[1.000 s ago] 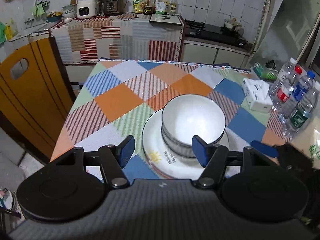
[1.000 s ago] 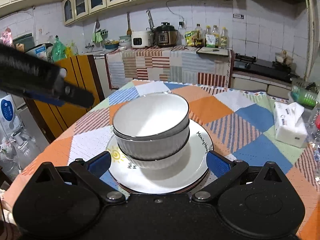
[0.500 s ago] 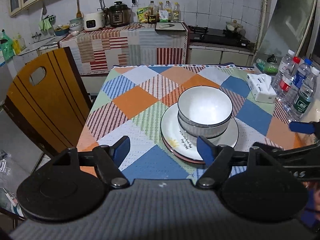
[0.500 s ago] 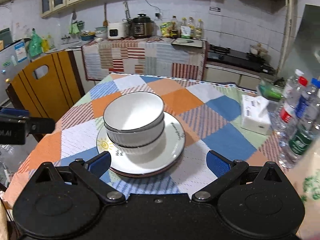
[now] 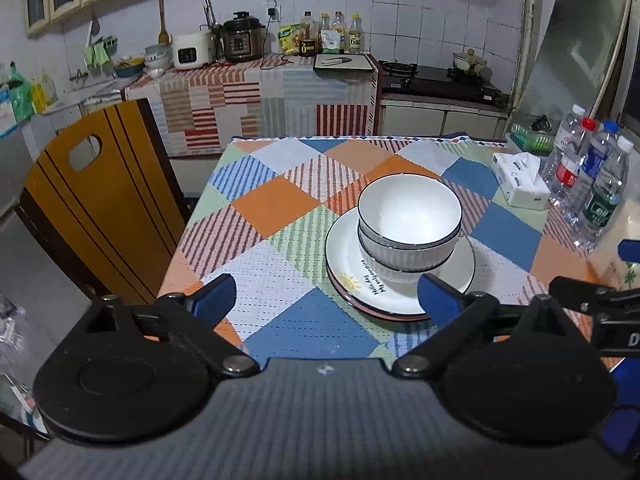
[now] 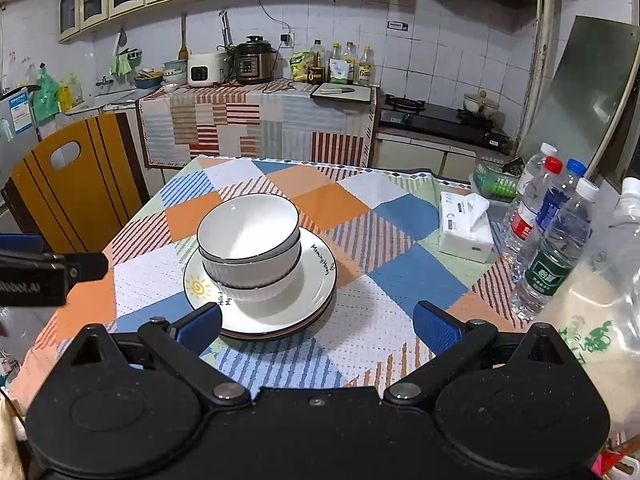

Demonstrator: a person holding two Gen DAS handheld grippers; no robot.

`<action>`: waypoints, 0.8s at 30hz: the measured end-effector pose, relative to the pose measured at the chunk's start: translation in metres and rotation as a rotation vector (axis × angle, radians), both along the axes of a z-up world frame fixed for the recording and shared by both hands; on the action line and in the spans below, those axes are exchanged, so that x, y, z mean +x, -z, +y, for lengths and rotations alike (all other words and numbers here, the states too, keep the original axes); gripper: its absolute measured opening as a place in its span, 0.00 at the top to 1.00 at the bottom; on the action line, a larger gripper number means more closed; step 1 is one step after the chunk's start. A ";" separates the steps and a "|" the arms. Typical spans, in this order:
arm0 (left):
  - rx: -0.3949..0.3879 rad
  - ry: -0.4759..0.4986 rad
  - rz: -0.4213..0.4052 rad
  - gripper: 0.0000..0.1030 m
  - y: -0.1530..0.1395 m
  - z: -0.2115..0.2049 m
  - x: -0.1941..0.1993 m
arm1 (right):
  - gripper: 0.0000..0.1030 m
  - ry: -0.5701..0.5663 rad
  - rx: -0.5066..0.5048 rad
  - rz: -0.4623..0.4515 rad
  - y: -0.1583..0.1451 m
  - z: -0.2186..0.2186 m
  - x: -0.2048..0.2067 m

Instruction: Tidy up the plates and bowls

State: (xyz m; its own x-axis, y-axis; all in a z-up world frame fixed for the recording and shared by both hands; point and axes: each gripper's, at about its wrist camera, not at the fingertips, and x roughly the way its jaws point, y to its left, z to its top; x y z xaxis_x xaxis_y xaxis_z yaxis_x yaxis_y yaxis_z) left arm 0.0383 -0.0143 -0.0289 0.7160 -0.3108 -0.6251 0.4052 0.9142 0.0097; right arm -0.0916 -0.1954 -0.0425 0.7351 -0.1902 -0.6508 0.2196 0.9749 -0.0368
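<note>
Two white ribbed bowls [image 5: 408,220] [image 6: 248,236] are nested one in the other on a stack of two white plates [image 5: 344,264] [image 6: 316,288] on the checked tablecloth. The top plate has a sun drawing and lettering. My left gripper [image 5: 324,296] is open and empty, held back above the table's near edge, with the stack in front of its right finger. My right gripper [image 6: 316,324] is open and empty, also drawn back, with the stack ahead of its left finger. Each gripper shows at the edge of the other's view.
A tissue box [image 6: 464,228] and several water bottles [image 6: 556,240] stand at the table's right side, with a plastic bag [image 6: 596,312] nearer. A wooden chair [image 5: 100,208] stands at the left. The kitchen counter [image 6: 260,120] with appliances lies beyond the table.
Both grippers have pulled back and up from the stack, which now looks smaller and farther away. The bowls and plates have not moved. Both stay open.
</note>
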 end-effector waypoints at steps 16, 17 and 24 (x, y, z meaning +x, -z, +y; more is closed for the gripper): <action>-0.010 -0.012 0.046 0.02 0.006 0.005 -0.006 | 0.00 0.009 -0.026 0.017 -0.001 0.006 -0.013; -0.003 -0.014 0.042 0.02 0.007 0.004 -0.007 | 0.00 0.015 -0.032 0.018 -0.001 0.006 -0.013; 0.018 -0.015 0.045 0.02 0.013 0.003 -0.014 | 0.00 0.040 -0.041 0.032 0.002 0.005 -0.013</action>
State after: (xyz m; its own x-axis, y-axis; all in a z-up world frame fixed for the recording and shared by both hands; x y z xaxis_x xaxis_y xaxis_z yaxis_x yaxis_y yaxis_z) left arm 0.0240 -0.0118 -0.0424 0.6915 -0.2888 -0.6621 0.3923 0.9198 0.0085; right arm -0.1050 -0.1904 -0.0449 0.7051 -0.2463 -0.6650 0.2566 0.9628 -0.0845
